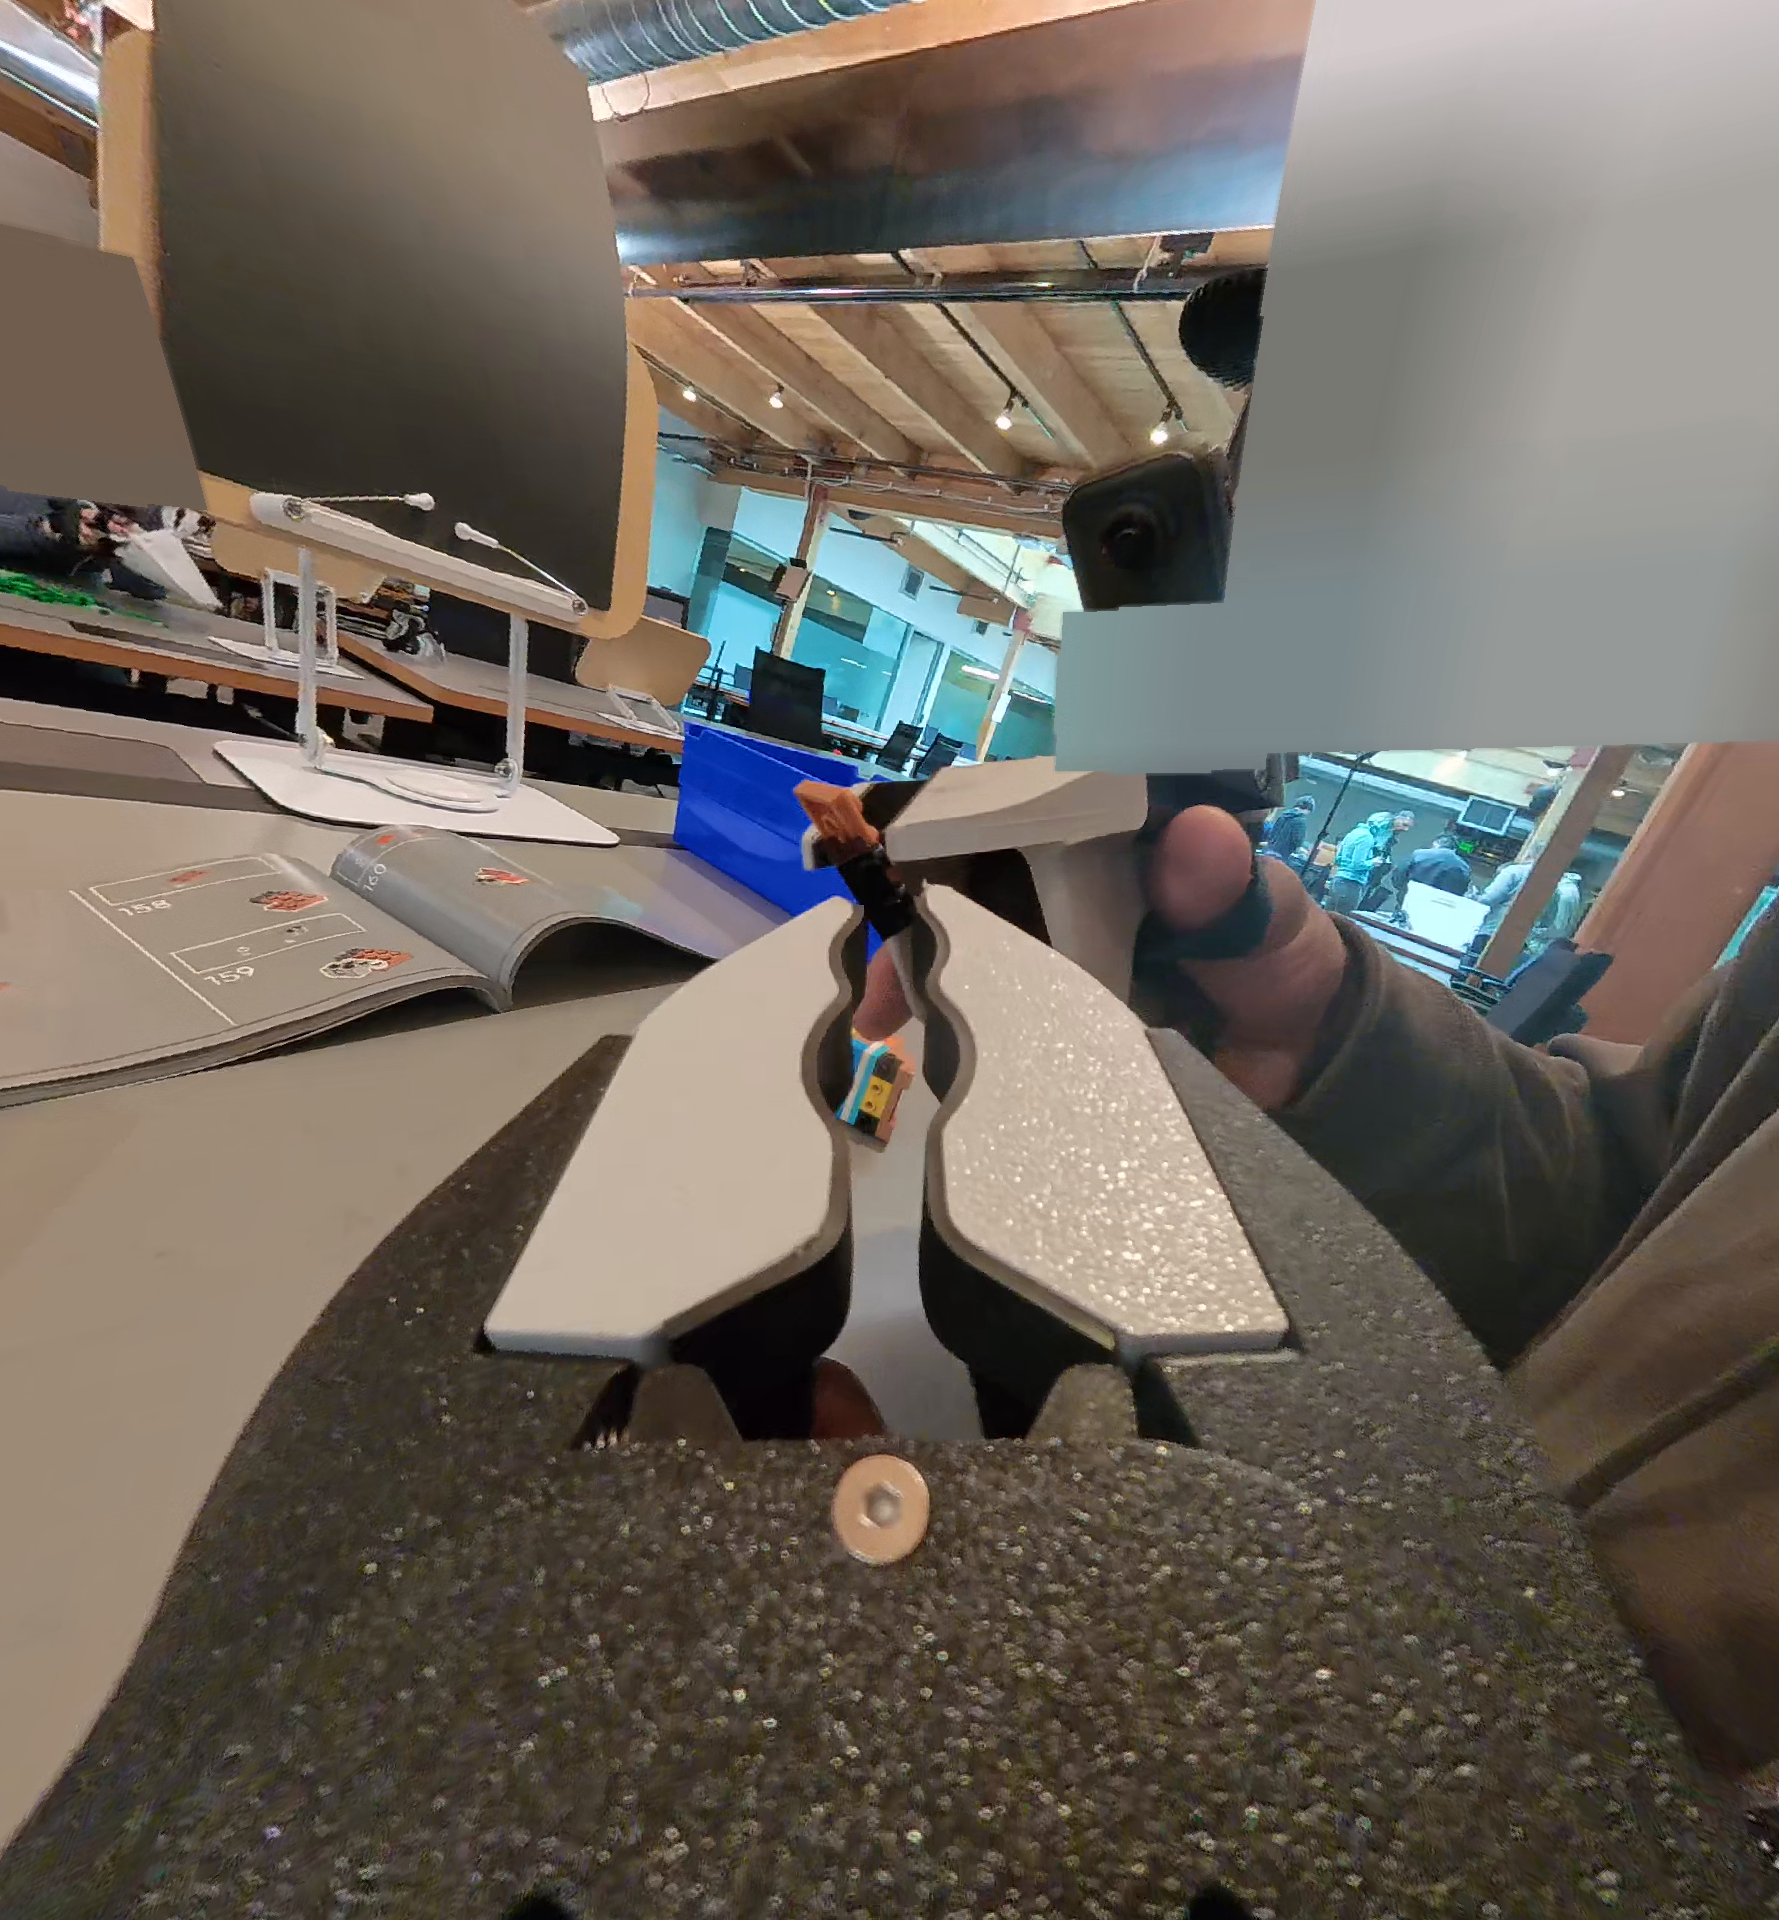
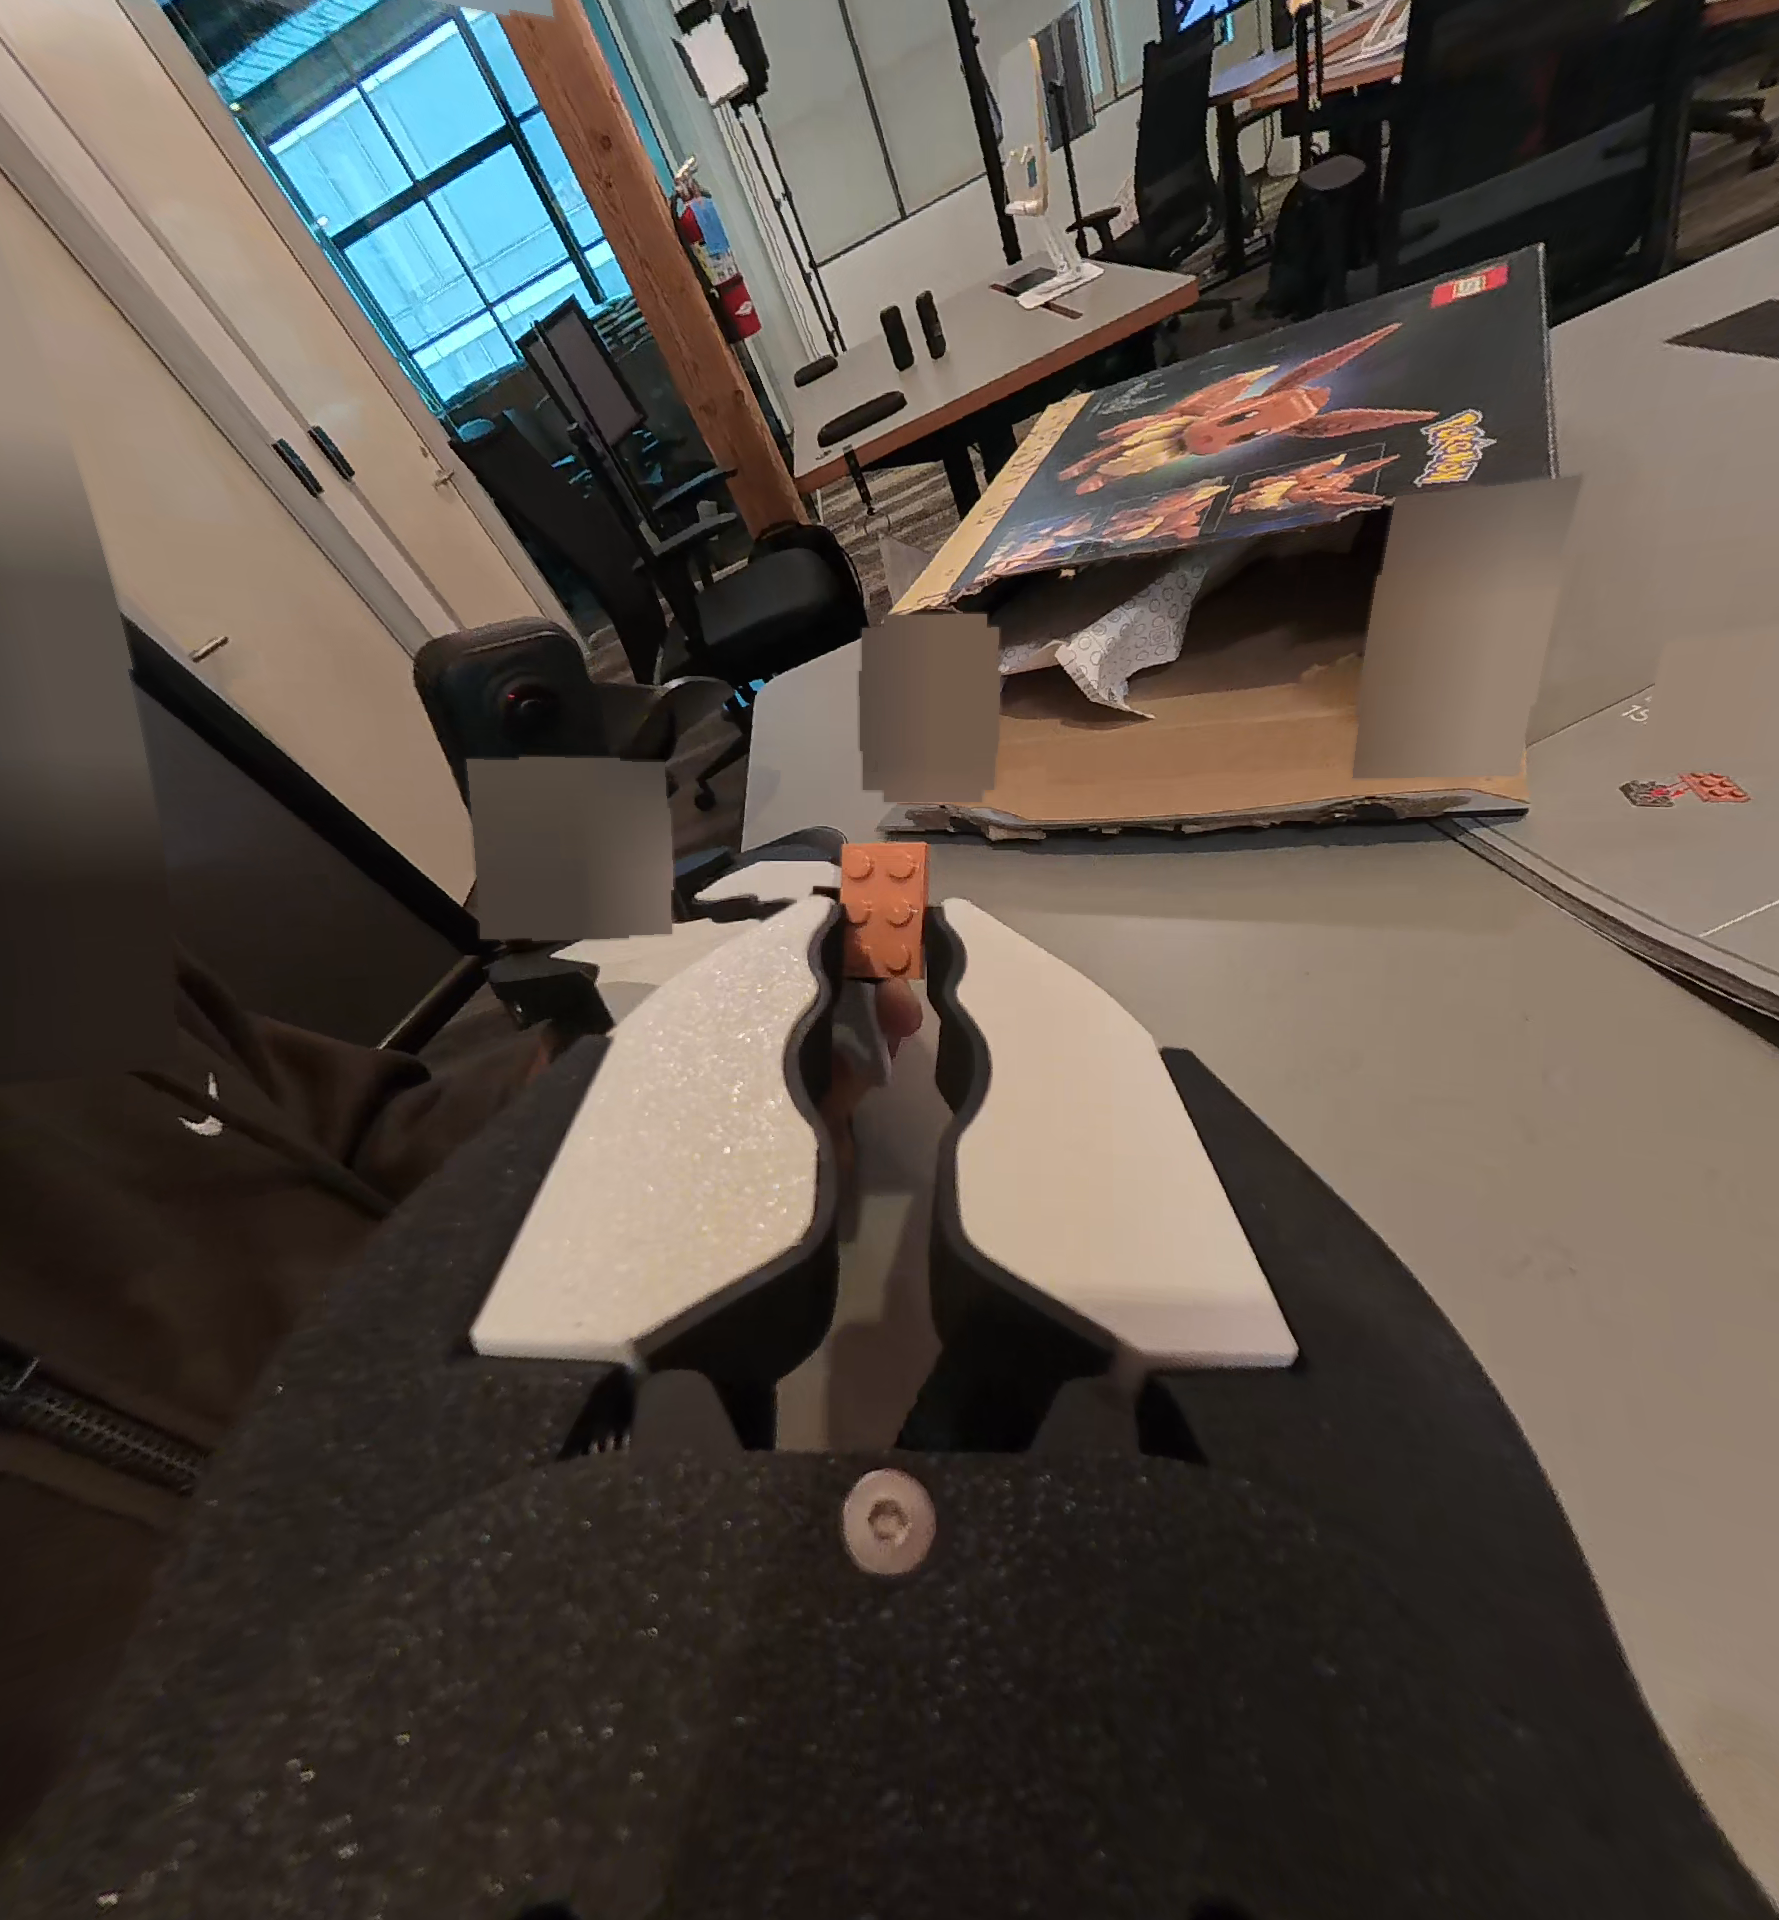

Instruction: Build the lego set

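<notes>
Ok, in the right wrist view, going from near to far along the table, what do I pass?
Right tongs gripping an orange studded lego brick → torn-open cardboard lego box → pale desk with dark cylinders.

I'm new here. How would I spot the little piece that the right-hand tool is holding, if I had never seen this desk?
Start at the torn-open cardboard box lying on the grey table, then come toward the near pair of white fingers, the right gripper. Pinched between their tips is the orange brick, studs facing the camera. It is the only loose orange piece in that view.

orange 2x3 brick (image 2: 883,912), studs facing camera, perhaps tilted
</notes>
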The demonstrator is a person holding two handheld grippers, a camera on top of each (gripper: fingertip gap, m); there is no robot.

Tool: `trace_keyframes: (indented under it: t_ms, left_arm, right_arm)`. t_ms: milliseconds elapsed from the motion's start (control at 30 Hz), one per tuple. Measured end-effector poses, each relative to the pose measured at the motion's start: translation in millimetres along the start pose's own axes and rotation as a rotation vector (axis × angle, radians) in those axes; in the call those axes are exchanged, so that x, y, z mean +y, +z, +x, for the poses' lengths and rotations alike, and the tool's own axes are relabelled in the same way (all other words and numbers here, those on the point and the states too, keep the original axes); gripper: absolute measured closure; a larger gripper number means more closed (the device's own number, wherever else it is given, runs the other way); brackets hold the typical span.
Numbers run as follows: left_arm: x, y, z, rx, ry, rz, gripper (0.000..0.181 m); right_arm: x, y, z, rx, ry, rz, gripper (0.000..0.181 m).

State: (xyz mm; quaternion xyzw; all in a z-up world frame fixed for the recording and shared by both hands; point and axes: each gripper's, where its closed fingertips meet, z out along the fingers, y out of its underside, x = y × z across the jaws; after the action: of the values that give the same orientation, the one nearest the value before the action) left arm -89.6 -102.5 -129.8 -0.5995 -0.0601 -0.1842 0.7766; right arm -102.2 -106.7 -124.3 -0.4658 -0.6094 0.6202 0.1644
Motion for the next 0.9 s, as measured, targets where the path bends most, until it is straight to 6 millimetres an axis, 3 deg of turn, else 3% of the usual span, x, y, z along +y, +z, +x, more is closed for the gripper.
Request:
trace_keyframes:
  t_ms: [533,900]
  left_arm:
    - [-5.3,-3.4,1.4,0.052,-0.059,0.034,0.173]
    - [-2.4,-2.6,5.9,0.062,0.031,-0.009,0.173]
  right_arm:
    - [2.0,-0.2,-4.1,-0.036,0.036,0.001,0.167]
    - [3.9,-3.2,-4.7,-0.040,0.020,-0.008,0.167]
